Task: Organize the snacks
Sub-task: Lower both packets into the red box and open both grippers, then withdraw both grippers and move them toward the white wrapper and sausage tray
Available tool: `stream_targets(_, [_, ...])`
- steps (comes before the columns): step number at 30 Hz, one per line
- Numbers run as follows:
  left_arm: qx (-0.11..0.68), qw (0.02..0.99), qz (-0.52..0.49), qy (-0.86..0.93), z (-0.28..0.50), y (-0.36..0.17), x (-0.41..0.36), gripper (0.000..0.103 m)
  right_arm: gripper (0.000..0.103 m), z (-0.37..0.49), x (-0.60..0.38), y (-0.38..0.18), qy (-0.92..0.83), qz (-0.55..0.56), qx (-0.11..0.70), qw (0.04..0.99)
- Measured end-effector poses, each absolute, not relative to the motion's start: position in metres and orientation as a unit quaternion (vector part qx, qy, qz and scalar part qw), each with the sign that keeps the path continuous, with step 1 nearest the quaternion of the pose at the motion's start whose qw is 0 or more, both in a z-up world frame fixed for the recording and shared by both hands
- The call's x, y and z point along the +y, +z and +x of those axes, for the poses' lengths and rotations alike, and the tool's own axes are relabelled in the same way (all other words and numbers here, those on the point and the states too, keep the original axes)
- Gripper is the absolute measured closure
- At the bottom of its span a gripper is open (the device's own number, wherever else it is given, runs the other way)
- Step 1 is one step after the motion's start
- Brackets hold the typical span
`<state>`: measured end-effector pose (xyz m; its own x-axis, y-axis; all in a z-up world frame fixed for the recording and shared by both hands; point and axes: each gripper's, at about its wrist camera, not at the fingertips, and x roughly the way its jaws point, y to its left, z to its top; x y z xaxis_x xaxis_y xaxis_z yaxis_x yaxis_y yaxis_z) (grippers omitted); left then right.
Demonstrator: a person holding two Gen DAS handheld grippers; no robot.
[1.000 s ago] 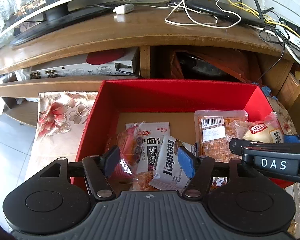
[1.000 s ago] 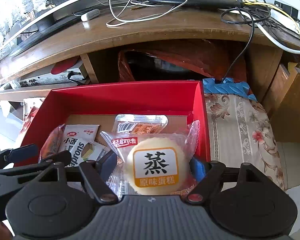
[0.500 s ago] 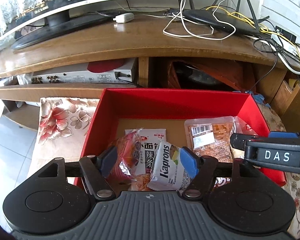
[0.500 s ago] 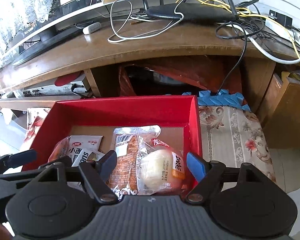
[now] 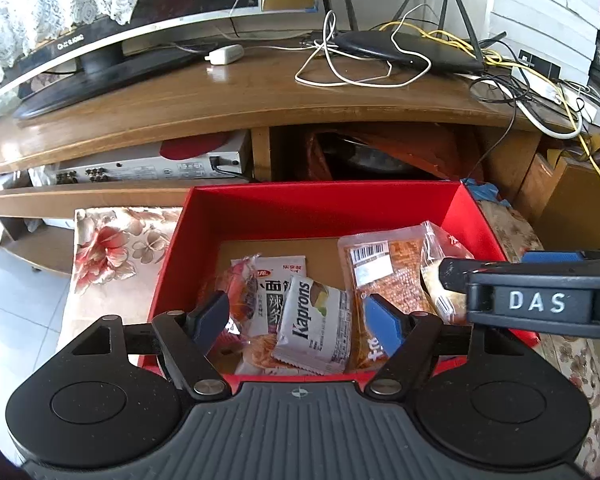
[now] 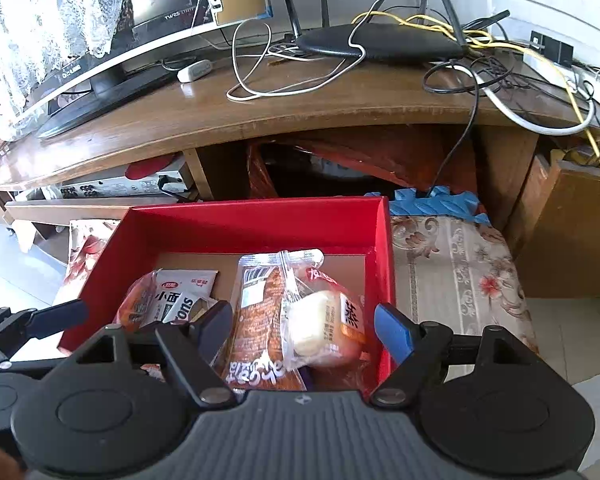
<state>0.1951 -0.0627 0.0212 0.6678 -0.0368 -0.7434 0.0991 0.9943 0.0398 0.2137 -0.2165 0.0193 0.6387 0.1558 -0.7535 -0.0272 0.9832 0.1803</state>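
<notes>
Inside one red box (image 5: 320, 212), five snack packets (image 5: 316, 320).

Bright daylight, fisheye-bent edges, perhaps slight glare

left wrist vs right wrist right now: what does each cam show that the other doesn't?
Left wrist only: the full front of the Kaprons packet, lying between the left tool's opening jaws without the pads touching it, and the right tool's side with its DAS label.

Right wrist only: the steamed cake packet on its side between the right tool's open jaws, the blue foam mat behind the box, and most of the floral cloth to its right.

Both: the red box, the barcoded orange packet, the router and the TV stand.
</notes>
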Motion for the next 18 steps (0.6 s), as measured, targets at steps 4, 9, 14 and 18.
stream_targets(4, [0.408, 0.912, 0.038, -0.037, 0.188, 0.021, -0.061, 0.022, 0.026, 0.203, -0.223, 0.022, 0.045, 0.08, 0.42, 0.903])
stream_targets(9, [0.408, 0.911, 0.037, -0.039, 0.176, 0.023, -0.058, 0.022, 0.026, 0.187, -0.228, 0.02, 0.039, 0.079, 0.428, 0.9])
stream_targets(14, [0.408, 0.911, 0.037, -0.045, 0.161, 0.024, -0.058, 0.022, 0.026, 0.168, -0.227, 0.019, 0.041, 0.075, 0.433, 0.897])
stream_targets(18, [0.414, 0.908, 0.045, -0.051, 0.147, 0.02, -0.059, 0.022, 0.026, 0.152, -0.226, 0.02, 0.045, 0.072, 0.436, 0.896])
